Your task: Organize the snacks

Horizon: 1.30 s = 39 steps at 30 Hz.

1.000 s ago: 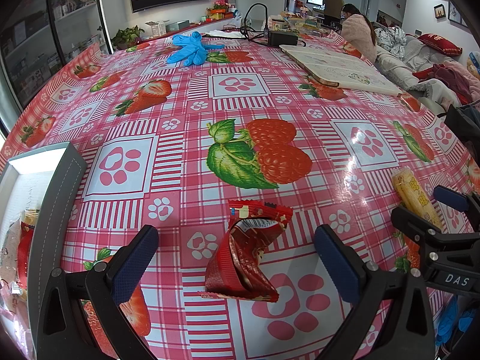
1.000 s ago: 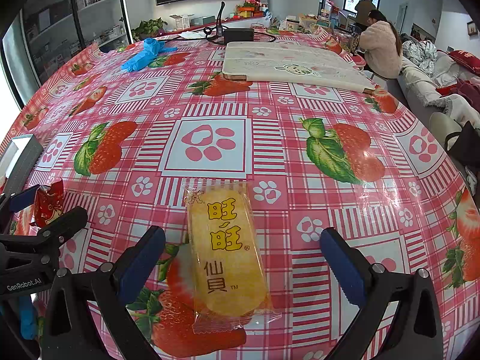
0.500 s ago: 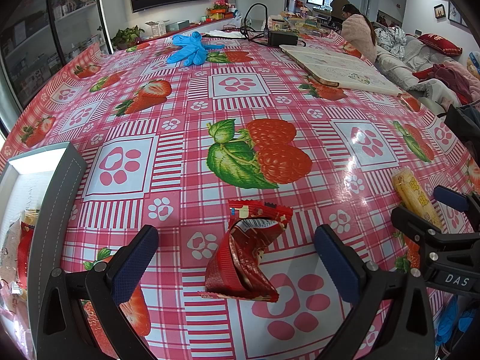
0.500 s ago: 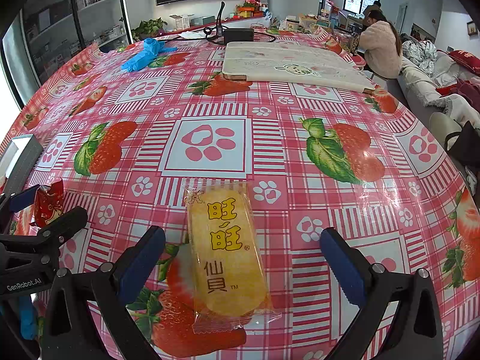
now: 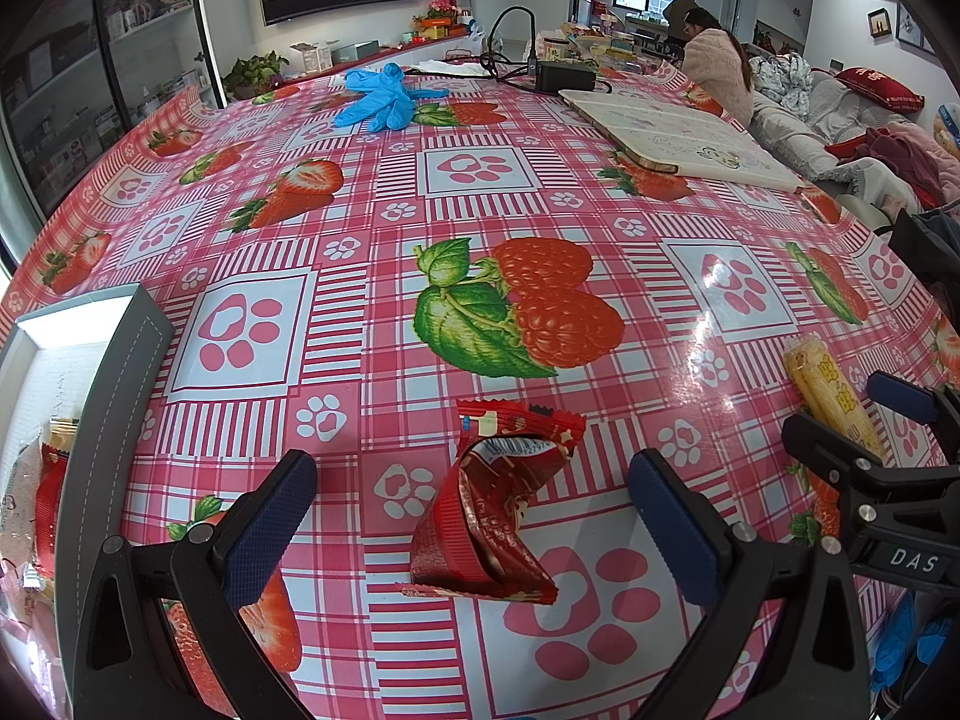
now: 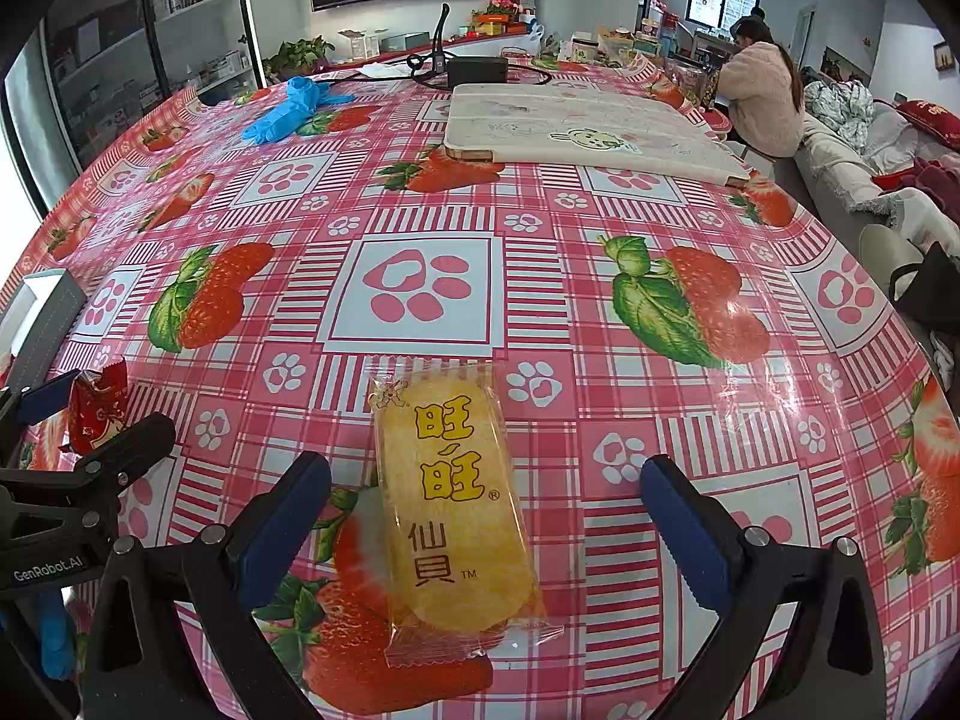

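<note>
A crumpled red snack packet (image 5: 492, 510) lies on the strawberry tablecloth between the fingers of my left gripper (image 5: 474, 516), which stands open around it without touching. A yellow rice-cracker packet (image 6: 453, 510) lies flat between the fingers of my right gripper (image 6: 486, 522), also open. The left wrist view shows the same yellow packet (image 5: 831, 393) at the right edge, beside the right gripper's blue fingertips (image 5: 900, 399). In the right wrist view the red packet (image 6: 96, 408) sits at far left. A grey box (image 5: 108, 396) at the left holds several snack packets (image 5: 45, 498).
A white padded mat (image 6: 588, 135) lies at the back right, blue gloves (image 5: 384, 96) at the back left, a black power brick with cables (image 5: 564, 75) behind. A person (image 6: 759, 96) sits past the far right edge of the table. The grey box's corner (image 6: 45, 312) shows at left.
</note>
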Motion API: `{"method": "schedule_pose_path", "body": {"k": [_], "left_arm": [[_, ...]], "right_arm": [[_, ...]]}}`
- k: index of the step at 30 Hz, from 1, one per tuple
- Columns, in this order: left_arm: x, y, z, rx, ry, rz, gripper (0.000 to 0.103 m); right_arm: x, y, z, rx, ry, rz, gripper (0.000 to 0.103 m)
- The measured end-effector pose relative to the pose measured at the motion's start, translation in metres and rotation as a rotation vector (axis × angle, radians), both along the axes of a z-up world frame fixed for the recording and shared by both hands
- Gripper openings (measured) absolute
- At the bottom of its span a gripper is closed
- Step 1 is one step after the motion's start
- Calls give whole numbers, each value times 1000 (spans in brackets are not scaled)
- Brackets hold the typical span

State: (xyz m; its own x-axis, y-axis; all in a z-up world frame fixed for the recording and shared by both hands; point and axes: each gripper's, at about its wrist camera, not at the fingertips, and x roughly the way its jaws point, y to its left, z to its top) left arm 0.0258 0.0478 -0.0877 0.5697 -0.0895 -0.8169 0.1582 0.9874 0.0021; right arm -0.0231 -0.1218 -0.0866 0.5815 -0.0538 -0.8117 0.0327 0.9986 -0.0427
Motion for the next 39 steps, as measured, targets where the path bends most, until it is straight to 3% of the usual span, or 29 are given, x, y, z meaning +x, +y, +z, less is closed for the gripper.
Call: {"method": "schedule_pose_path", "body": {"k": [11,15,17,18,19,21,23,24,25,34,39], "left_arm": [[0,0,0,1,0,0,103],[0,-2,1,11,27,23,102],[-1,-6,4,10,57,8,92],[-3,-9,7,12,70,-9,79],[-4,-12,9,12,77,-24,58],[-7,-18,13,17,100,-46,36],[-10,-16,16,-9,126,-26,33],[-12,-15,17,-27,128,-20,30],[-15,-12,20,-45,130,-17,29],[-60,21,61,-93,74,0,29],[-75,55,92,-153,52,38,29]], "right_arm": [[3,-1,2,2,22,12,103],[14,0,4,3,119,1,103],[19,0,5,2,170,14,103],[21,-1,5,0,191,26,103],[22,-1,6,-1,200,31,101],[22,-4,9,1,211,32,93],[19,-6,14,5,200,27,71],[15,-7,18,8,192,27,41],[13,-9,19,27,201,30,37],[-18,-10,35,272,177,67,37],[-20,15,55,298,150,115,37]]}}
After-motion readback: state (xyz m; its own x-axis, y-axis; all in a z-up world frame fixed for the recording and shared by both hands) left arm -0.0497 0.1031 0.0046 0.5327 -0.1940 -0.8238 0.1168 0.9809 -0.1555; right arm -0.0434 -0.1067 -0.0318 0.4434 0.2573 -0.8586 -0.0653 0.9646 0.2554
